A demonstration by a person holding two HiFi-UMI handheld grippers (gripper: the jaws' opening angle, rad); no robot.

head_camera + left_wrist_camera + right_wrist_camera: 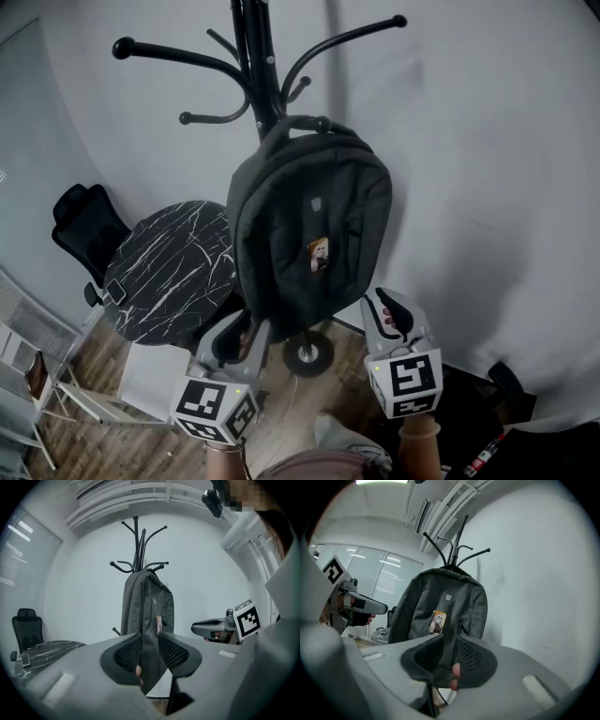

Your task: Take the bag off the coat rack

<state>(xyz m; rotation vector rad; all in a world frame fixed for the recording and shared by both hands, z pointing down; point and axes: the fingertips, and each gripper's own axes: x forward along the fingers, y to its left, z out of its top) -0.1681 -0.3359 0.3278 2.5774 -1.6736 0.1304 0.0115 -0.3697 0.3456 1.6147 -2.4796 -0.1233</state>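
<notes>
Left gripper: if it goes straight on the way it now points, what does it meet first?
Most likely the bag on the rack; it shows straight ahead, in line with the open jaws, though depth is unclear.

A black metal coat rack (pixel 258 66) carries a dark grey fabric backpack (pixel 309 225) by its top loop. Its round base (pixel 308 355) stands on the brown wooden floor (pixel 112 441), beside a round black white-veined marble counter (pixel 173 267).
</notes>
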